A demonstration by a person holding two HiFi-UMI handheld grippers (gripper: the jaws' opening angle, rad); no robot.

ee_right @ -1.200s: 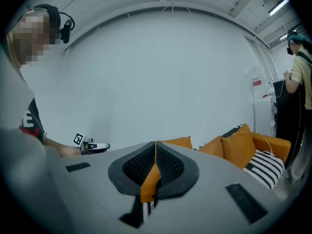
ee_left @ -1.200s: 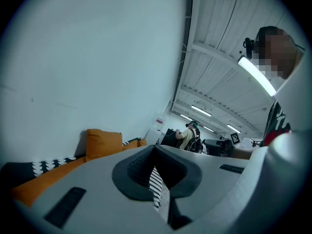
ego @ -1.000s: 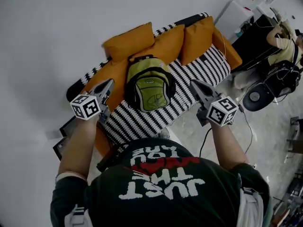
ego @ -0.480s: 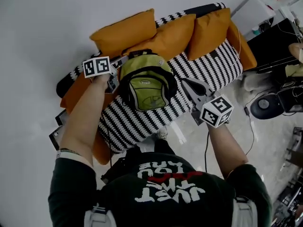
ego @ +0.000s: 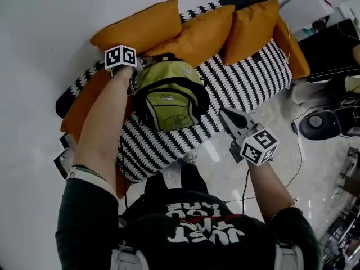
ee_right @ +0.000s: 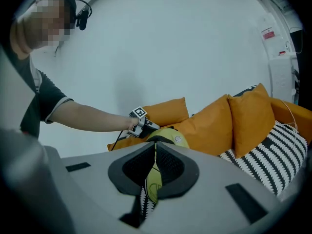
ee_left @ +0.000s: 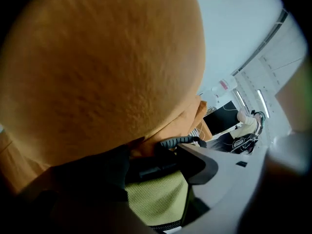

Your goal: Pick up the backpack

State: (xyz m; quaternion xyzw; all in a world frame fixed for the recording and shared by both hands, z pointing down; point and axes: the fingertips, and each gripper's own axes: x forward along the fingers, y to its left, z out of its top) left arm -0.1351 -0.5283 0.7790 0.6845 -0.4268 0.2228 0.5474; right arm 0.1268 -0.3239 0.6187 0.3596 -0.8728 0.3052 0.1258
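The green backpack with black trim stands on the striped sofa, leaning against orange cushions. My left gripper is at the backpack's top left, between it and a cushion. Its jaws have just been opening and stand open. In the left gripper view the black top handle and green mesh lie between them, unpressed, at the left gripper. My right gripper hovers off the sofa's front edge, right of the backpack, pointing at it. The right gripper is shut and empty, the backpack beyond it.
The big orange cushion fills most of the left gripper view. Right of the sofa are a black office chair, a dark desk and a seated person. A cable trails over the glossy floor. Dark flat things lie by the sofa's left end.
My left gripper has swung from the sofa's front left up to the backpack's top and its jaws have opened. My right gripper has sunk lower, still shut.
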